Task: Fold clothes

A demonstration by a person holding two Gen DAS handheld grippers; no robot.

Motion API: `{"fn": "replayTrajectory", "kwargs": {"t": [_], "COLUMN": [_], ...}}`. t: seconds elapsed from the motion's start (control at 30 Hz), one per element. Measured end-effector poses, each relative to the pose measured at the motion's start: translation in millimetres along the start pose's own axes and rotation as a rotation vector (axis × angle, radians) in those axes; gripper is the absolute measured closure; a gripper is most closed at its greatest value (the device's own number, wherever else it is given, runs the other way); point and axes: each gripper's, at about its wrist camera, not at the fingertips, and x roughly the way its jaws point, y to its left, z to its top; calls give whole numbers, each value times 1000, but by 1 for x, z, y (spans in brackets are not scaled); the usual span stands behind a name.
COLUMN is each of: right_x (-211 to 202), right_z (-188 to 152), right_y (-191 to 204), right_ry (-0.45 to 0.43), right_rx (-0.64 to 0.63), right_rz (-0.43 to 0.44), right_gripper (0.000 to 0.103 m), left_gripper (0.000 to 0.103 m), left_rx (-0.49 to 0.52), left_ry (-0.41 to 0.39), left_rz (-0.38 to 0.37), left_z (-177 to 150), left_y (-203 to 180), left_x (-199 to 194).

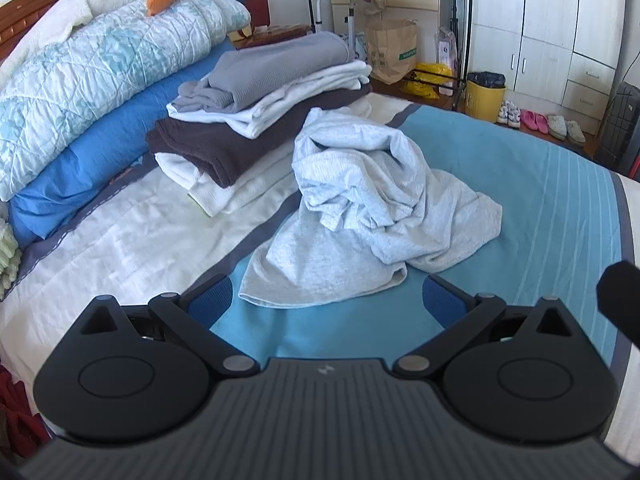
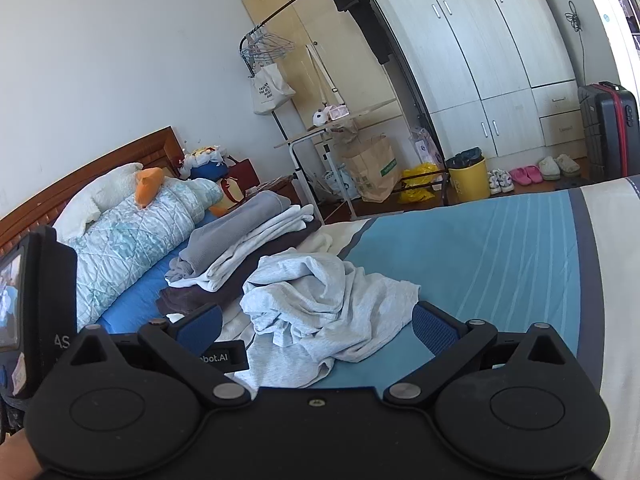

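Observation:
A crumpled light grey garment (image 1: 368,208) lies in a heap on the blue and white bedspread (image 1: 520,184). My left gripper (image 1: 326,300) is open and empty, its blue pads just short of the garment's near hem. In the right wrist view the same garment (image 2: 332,304) lies between the fingers of my right gripper (image 2: 316,326), which is open and empty above its near edge. A stack of folded clothes (image 1: 256,120), grey, white and dark brown, sits behind the heap; it also shows in the right wrist view (image 2: 248,240).
A rolled quilt (image 1: 100,80) and a blue pillow (image 1: 100,152) lie along the headboard at left. Beyond the bed stand a paper bag (image 1: 392,50), a yellow bin (image 1: 484,96), shoes (image 1: 540,120), a wardrobe (image 2: 500,60), a clothes rack (image 2: 360,20) and a suitcase (image 2: 608,128).

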Motion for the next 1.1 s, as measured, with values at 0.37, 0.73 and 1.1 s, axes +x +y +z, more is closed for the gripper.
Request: {"fn": "replayTrajectory", "kwargs": {"t": [0.37,0.73,1.1], "right_x": [-1,1,3], "right_z": [-1,0,-1], "right_y": [2,-3,-7], "right_ry": [-4,5,18], "right_rx": [6,20,33], "right_rz": [1,-18,-24], "right_gripper": [0,0,0], "left_gripper": [0,0,0], "left_rx": [4,8,15], "left_ry": [-28,-31,-26], "left_rz": [-3,-21,-29], "left_z": [1,0,-2], "left_y": [0,-1,-4], "left_x": [-6,-8,-9]}}
